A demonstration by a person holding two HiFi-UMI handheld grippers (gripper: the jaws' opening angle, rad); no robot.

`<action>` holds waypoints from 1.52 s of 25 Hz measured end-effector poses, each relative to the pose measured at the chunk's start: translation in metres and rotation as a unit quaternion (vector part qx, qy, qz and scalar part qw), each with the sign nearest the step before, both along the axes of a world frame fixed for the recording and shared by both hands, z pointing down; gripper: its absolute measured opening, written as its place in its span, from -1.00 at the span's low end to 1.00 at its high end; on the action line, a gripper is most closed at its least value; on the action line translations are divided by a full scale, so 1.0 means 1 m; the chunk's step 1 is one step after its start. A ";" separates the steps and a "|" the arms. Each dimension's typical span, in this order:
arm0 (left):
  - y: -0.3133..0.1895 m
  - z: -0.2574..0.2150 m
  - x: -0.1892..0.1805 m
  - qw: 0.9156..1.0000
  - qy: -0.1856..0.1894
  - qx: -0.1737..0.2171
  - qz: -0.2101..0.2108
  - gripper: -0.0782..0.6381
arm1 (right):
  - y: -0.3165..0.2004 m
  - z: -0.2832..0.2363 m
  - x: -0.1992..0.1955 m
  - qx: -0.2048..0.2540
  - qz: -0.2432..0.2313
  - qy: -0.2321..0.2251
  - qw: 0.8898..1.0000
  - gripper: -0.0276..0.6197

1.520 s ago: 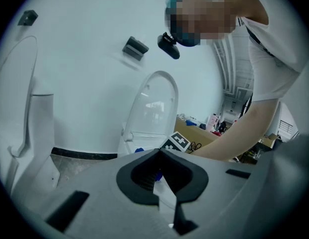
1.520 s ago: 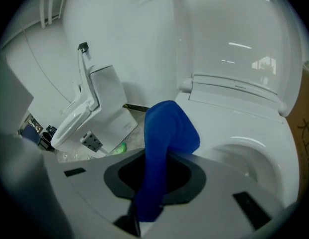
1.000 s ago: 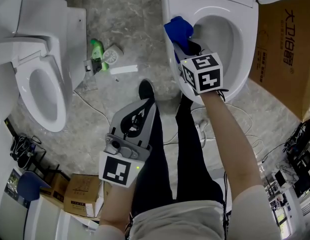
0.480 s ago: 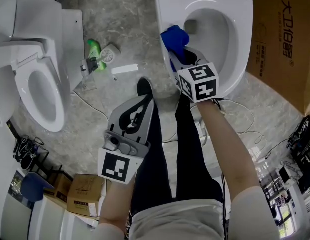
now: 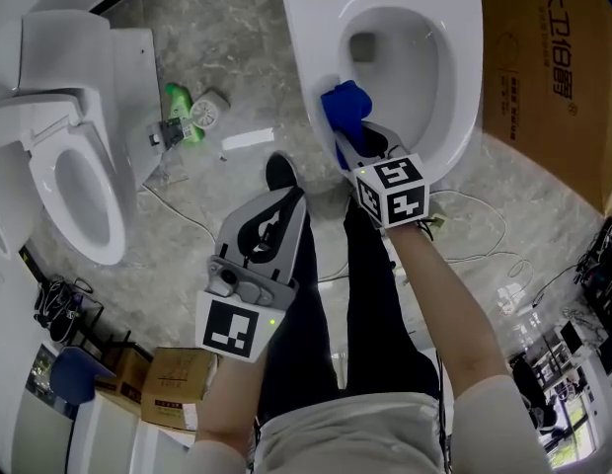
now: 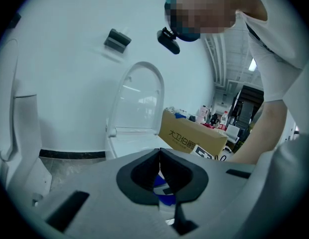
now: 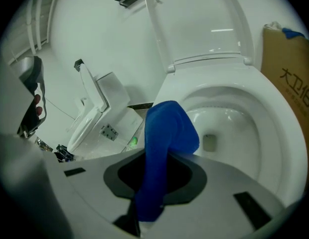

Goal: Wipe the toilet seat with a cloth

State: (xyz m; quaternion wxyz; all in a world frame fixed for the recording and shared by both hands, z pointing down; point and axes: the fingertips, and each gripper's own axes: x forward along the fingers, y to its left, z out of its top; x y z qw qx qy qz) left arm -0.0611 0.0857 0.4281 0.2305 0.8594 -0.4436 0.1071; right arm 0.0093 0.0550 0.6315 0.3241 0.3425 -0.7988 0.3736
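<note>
Grey floor is seen. Toilet seat [image 5: 302, 77] is wiped at 8 o'clock with cloth [image 5: 344, 103] pinched by right gripper [image 5: 351, 138]; left gripper [image 5: 283, 205] is pressed together. Next, onward sliding seems needed.

Cloth [image 5: 345, 105] partly behind right gripper [image 5: 347, 138]

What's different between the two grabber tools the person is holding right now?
The right gripper is shut on the blue cloth; the left gripper is shut on nothing. The right gripper reaches to the rim of the toilet seat, while the left gripper hangs over the person's legs, away from the seat. Both are grey and two-jawed.
</note>
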 end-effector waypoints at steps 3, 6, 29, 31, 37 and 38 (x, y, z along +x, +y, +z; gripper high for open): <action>0.001 0.000 0.008 1.000 0.000 -0.001 0.005 -0.76 | 0.016 0.001 0.012 -0.013 0.003 0.004 1.000 -0.70; 0.003 0.000 0.016 1.000 0.001 -0.001 0.009 -0.76 | 0.030 0.003 0.023 -0.031 0.006 0.008 0.999 -0.70; -0.001 -0.008 0.081 0.998 -0.010 0.001 0.064 -0.76 | 0.070 0.001 0.138 -0.011 -0.026 0.085 0.996 -0.69; -0.002 -0.007 0.087 0.998 -0.010 0.001 0.067 -0.76 | 0.068 0.000 0.144 -0.007 -0.028 0.088 0.996 -0.69; -0.003 -0.005 0.102 0.997 -0.012 -0.003 0.076 -0.76 | 0.065 -0.001 0.152 -0.002 -0.020 0.082 0.996 -0.69; -0.003 -0.005 0.104 0.997 -0.012 -0.003 0.077 -0.76 | 0.065 -0.001 0.153 -0.001 -0.019 0.080 0.997 -0.69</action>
